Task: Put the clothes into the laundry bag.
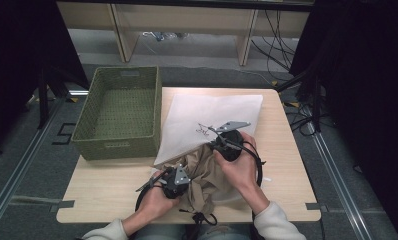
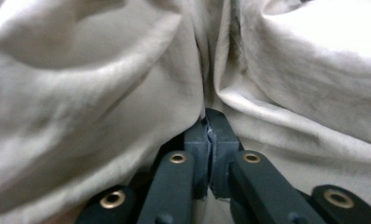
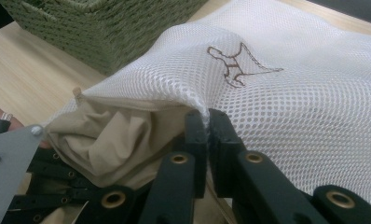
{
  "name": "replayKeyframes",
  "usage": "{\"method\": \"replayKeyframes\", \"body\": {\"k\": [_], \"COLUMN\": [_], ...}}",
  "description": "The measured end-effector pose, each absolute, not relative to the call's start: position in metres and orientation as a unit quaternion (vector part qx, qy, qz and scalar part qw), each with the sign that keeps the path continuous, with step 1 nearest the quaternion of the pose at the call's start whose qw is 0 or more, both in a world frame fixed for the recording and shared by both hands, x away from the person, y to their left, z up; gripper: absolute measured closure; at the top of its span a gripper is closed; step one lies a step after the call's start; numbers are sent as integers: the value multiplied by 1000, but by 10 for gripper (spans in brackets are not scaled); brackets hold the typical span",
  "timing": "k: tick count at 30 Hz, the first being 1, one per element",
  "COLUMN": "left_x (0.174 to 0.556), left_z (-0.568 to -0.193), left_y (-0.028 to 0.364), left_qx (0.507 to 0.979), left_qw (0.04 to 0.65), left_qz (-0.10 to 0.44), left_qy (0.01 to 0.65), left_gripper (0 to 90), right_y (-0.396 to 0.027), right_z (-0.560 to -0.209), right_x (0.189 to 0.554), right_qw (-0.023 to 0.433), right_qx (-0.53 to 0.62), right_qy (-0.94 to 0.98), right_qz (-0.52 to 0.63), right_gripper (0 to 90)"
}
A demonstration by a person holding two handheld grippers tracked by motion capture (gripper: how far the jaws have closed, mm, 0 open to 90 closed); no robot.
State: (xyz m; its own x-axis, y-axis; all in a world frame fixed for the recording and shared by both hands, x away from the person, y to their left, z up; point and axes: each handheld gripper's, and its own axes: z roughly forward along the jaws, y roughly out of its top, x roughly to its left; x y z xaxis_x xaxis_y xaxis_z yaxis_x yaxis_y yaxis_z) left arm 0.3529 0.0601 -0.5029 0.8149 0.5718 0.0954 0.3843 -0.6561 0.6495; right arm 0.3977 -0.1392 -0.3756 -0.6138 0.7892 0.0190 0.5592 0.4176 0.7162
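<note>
beige garment [image 2: 104, 93] pinched in closed left gripper [image 1: 173, 181], near tabletop edge | mesh bag [image 3: 291, 93] rim clamped by closed right gripper [image 1: 222, 141] | bag mouth lies just beyond garment, toward basket [image 1: 118, 112]

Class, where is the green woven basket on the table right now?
In the high view, the green woven basket sits at the table's far left corner, directly left of the white mesh bag, their edges appearing to meet.
</note>
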Motion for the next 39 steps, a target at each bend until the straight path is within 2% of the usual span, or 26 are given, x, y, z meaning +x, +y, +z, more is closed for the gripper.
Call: {"method": "replayKeyframes", "body": {"k": [7, 19, 29, 33, 34, 36, 39], "left_x": [354, 373, 387, 390, 394, 397, 396], "left_z": [-500, -471, -440, -461, -475, -488, -483], "left_y": [62, 46, 35, 26, 23, 22, 25], "left_qx": [888, 860, 828, 838, 843, 837, 842], "left_qw": [335, 393, 438, 422, 422, 432, 428], "left_qz": [149, 175, 225, 233, 212, 202, 199], "left_qy": [279, 275, 268, 257, 258, 270, 263], "left_gripper": [891, 894, 894, 892, 891, 886, 831], "right_y": [-139, -133, -137, -139, -138, -140, -142], "right_z": [-377, -372, -366, -367, -368, -370, -371], "right_x": [399, 393, 393, 394, 393, 394, 396], "right_qw": [171, 164, 178, 179, 166, 168, 170], "right_qx": [391, 392, 385, 390, 406, 399, 399], "right_qy": [832, 829, 821, 820, 815, 820, 820], "right_qz": [355, 365, 382, 378, 378, 373, 374], "right_gripper": [882, 882, 882, 883, 883, 883, 882]}}
